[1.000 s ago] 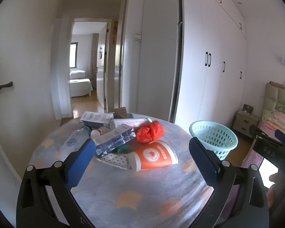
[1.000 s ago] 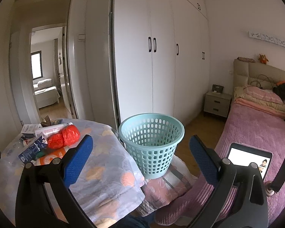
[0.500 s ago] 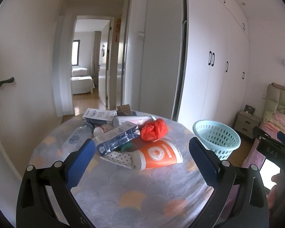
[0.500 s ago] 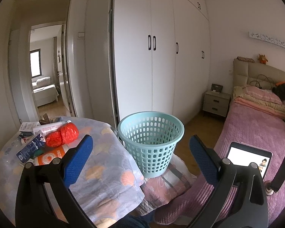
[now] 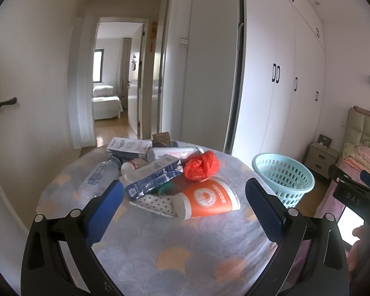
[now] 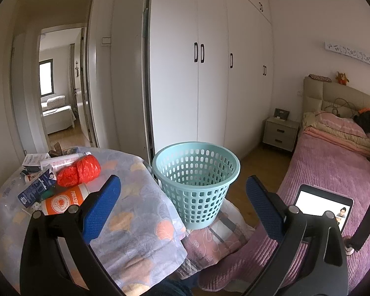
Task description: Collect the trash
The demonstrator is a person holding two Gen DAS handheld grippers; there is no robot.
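Both the left gripper (image 5: 184,203) and the right gripper (image 6: 183,201) hang spread wide and empty. A pile of trash sits on the round cloth-covered counter (image 5: 175,251): an orange paper cup (image 5: 207,197), crumpled red plastic bag (image 5: 201,165) and blue carton (image 5: 154,180). The pale green perforated plastic basket (image 6: 196,180) stands just beside the counter.

On the table (image 5: 185,254) lie two milk cartons (image 5: 153,180), one orange paper cup (image 5: 207,201), one dotted cup (image 5: 155,203), one plastic bottle (image 5: 97,178) and one red bag (image 5: 201,166). One turquoise basket (image 6: 196,170) stands beside it, and one tablet (image 6: 322,203) lies on the bed (image 6: 333,167).
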